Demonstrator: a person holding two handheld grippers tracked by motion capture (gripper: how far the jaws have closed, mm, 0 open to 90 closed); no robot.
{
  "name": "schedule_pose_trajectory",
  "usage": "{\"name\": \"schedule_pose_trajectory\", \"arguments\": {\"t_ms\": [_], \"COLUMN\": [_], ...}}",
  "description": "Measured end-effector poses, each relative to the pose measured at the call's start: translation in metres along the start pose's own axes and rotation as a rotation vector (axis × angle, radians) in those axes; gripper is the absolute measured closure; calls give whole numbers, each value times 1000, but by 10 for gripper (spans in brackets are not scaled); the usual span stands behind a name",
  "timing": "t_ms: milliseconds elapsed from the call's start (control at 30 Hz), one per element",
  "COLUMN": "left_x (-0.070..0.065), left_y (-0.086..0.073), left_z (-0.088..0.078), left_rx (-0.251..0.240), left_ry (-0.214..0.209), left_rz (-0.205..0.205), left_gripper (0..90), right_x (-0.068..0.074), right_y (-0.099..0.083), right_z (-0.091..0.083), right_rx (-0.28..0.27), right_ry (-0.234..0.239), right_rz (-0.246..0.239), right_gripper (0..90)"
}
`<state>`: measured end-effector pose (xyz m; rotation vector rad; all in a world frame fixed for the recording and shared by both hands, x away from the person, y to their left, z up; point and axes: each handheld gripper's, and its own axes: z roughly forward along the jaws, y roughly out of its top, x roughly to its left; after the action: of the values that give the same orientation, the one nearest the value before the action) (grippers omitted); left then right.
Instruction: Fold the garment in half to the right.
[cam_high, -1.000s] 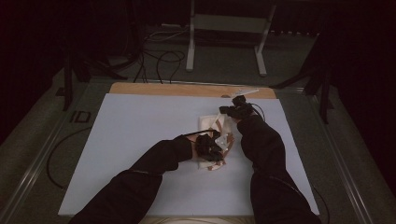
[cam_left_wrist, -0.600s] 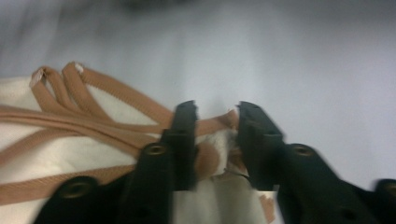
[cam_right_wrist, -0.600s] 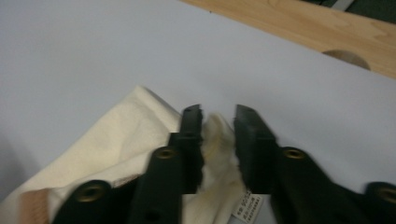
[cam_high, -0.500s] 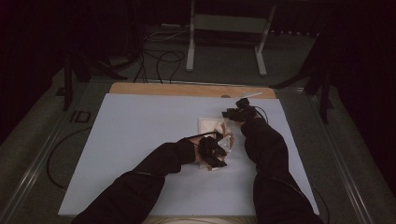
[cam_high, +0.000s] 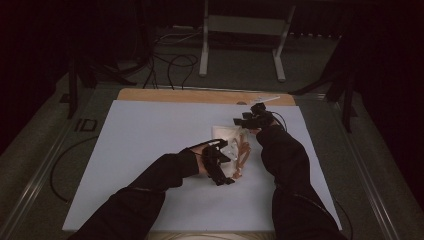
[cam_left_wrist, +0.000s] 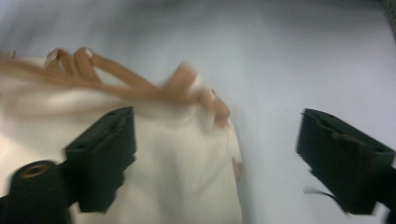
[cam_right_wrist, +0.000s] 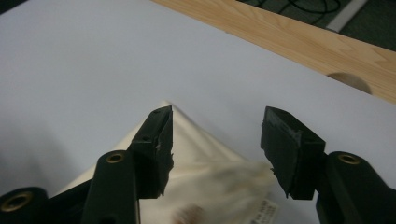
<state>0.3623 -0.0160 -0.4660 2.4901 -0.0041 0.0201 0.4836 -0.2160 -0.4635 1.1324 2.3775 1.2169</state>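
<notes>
A cream cloth bag (cam_high: 226, 135) with tan drawstring cords (cam_high: 243, 156) lies on the white mat (cam_high: 150, 150). My left gripper (cam_high: 222, 167) hovers at the bag's near end and is open; its jaws have just been opening. In the left gripper view the left gripper (cam_left_wrist: 217, 126) has one jaw over the bag (cam_left_wrist: 177, 177) and the other over bare mat, with the cords (cam_left_wrist: 140, 88) just beyond. My right gripper (cam_high: 249, 120) is at the bag's far corner. Its jaws have just been opening too, and the right gripper (cam_right_wrist: 218, 114) straddles the corner of the bag (cam_right_wrist: 210, 163) without pressing it.
A wooden strip (cam_high: 200, 96) runs along the mat's far edge, also seen as a wooden strip (cam_right_wrist: 289, 37) in the right gripper view. Beyond the table stand a metal frame (cam_high: 205, 45) and loose cables (cam_high: 170, 60) on the dark floor.
Both grippers have let go of the bag, which now lies flatter on the mat. The left hand has drifted slightly toward me; the right hand stays at the far corner.
</notes>
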Motion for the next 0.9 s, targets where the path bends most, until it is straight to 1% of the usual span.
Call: {"name": "schedule_pose_trajectory", "arguments": {"t_ms": [67, 100, 133, 167, 233, 300, 333, 367, 400, 433, 467, 500, 533, 567, 600, 633, 733, 767, 800, 900], "left_x": [0, 1, 1, 2, 2, 2, 1, 0, -1, -2, -3, -4, -6, -8, -9, -10, -14, -16, -17, -24], "left_y": [-4, -7, -9, -12, -18, -25, -28, -34, -37, -44, -49, -56, -61, -69, -74, -82, -100, -107, -111, -128], "left_z": [-5, -9, -11, -14, -21, -27, -30, -35, -38, -44, -47, -52, -56, -60, -63, -68, -75, -77, -78, -83], "left_rx": [6, 3, 2, -3, -26, -40, -44, -59, -71, -84, -91, -97, -102, -117, -122, -129, -129, -131, -129, -136], "left_ry": [11, 7, 9, 15, 11, 12, 19, 31, 31, 40, 50, 62, 72, 81, 84, 94, 119, 130, 136, 159], "left_rz": [-14, -23, -30, -44, -63, -86, -94, -106, -115, -139, -147, -165, -170, -187, -201, -220, -254, -274, -284, -315], "left_gripper": [79, 65, 41, 27, 13, 12, 5, 4, 4, 3, 3, 3, 3, 3, 3, 3, 3, 3, 3, 3], "right_x": [5, 7, 10, 11, 11, 10, 8, 8, 6, 4, 2, 1, -2, -4, -7, -9, -15, -17, -17, -18], "right_y": [0, 0, 1, 1, 2, 3, 3, 3, 3, 2, 0, -1, -3, -5, -7, -9, -14, -15, -17, -20], "right_z": [-2, -3, -4, -5, -6, -8, -9, -9, -9, -9, -8, -7, -5, -4, -3, -1, 4, 6, 8, 13], "right_rx": [2, 6, 10, 11, 10, 13, 11, 13, 14, 14, 20, 29, 36, 35, 42, 45, 65, 66, 74, 91], "right_ry": [5, 7, 3, -3, 8, -2, -4, -7, -14, -14, -19, -27, -35, -38, -50, -52, -55, -54, -50, -40], "right_rz": [-4, -10, -24, -28, -19, -23, -20, -16, -12, -14, -9, -10, 1, 8, 17, 25, 56, 54, 67, 74], "right_gripper": [432, 433, 433, 433, 433, 436, 446, 451, 461, 468, 473, 484, 500, 506, 513, 518, 535, 538, 538, 543]}}
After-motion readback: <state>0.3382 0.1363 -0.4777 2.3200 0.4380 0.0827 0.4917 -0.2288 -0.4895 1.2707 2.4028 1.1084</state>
